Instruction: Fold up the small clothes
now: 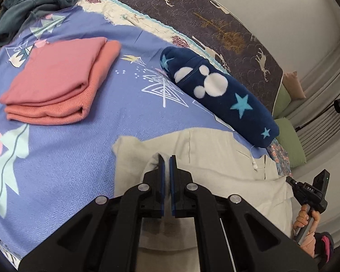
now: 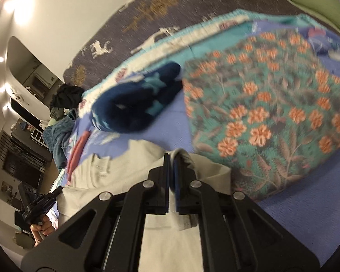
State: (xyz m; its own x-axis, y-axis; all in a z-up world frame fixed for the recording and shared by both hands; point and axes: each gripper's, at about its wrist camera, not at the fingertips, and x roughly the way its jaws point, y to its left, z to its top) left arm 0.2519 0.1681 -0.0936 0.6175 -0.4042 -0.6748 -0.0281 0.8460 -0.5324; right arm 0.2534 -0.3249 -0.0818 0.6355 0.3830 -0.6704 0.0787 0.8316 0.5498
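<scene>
Cream garment (image 1: 215, 158): spread on the bed's purple blanket (image 1: 79, 170), near the bed's edge
Left gripper (image 1: 167, 158): jaws nearly closed, pinching a cream fold
Right gripper (image 2: 171, 158): jaws narrow, cream cloth caught between them
Folded pink clothes (image 1: 56, 83): stacked well apart, bare blanket between
Navy star fleece (image 1: 219, 95): just beyond the garment
Floral cloth (image 2: 272, 113): right of the garment, blurred
Containers: none seen

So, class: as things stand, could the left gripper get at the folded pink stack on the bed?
Probably not yet. The left gripper is shut on the cream garment, so it is occupied. The blue bedspread between it and the pink stack looks unobstructed.
</scene>
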